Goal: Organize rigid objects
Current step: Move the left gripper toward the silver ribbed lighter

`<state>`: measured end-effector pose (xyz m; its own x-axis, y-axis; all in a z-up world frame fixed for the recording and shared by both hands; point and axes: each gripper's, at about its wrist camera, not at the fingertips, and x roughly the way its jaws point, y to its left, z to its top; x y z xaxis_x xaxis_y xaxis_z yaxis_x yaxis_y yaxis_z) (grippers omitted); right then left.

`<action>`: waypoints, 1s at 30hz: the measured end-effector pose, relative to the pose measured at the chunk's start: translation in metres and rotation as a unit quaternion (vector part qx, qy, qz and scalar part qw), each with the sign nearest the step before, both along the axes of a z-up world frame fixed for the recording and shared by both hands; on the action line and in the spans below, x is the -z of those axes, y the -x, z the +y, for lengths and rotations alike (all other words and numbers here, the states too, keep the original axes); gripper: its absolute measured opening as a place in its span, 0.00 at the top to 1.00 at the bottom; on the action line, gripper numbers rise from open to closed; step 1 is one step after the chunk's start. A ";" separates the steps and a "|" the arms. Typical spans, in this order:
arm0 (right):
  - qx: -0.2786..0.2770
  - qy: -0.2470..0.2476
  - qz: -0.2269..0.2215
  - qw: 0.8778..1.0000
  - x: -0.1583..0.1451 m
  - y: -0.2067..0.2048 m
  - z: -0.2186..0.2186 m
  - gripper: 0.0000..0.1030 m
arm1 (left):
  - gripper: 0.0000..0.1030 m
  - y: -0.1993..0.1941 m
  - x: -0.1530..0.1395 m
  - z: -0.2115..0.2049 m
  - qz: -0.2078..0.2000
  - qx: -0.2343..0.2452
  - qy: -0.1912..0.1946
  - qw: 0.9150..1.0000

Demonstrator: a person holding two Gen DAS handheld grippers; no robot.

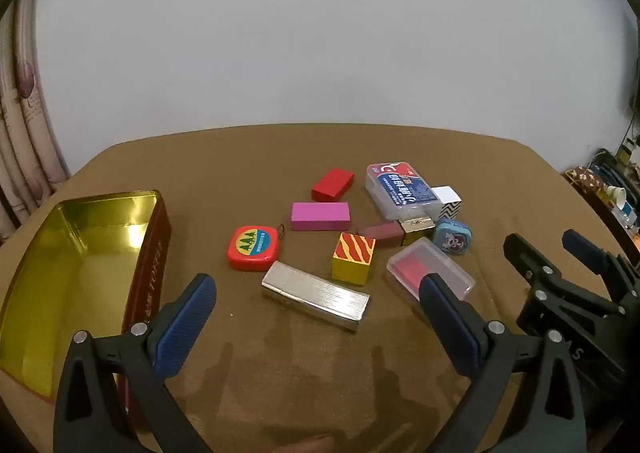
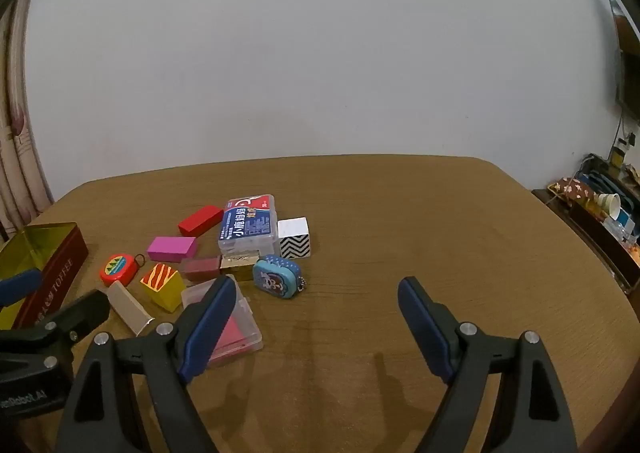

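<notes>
left tool (image 1: pixel 316 317): jaws wide apart, empty, over desk (image 1: pixel 400 149) just short of silver case (image 1: pixel 316 295) | right tool (image 2: pixel 316 317): wide apart, empty, clear box (image 2: pixel 244 317) under its left finger | tin (image 1: pixel 80 253) far left, open | blocks, tape measure (image 1: pixel 253 247), card box (image 1: pixel 400 189) clustered mid-desk

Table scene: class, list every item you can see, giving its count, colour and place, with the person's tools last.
tin: 1, red outside, gold inside, left, empty
tape measure: 1, red, beside tin
blocks: red, pink, yellow striped, zigzag, centre
silver case: 1, front
clear boxes: blue-labelled, red-filled
round blue tin: 1, right
maroon-and-gold case: 1, centre
left gripper: open
right gripper: open
</notes>
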<state>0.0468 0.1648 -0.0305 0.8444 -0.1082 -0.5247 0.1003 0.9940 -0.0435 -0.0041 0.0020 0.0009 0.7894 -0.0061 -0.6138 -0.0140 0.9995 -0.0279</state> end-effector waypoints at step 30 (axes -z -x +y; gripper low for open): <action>0.015 -0.088 0.023 0.996 0.018 -0.014 -0.068 0.17 | 0.20 -0.074 0.057 0.036 0.276 -0.112 0.149 0.943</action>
<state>0.0604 0.0966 -0.0483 0.8166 -0.0363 -0.5760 0.1324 0.9832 0.1257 0.0703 0.0378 -0.0562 0.3518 -0.1131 -0.9292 -0.3191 0.9187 -0.2327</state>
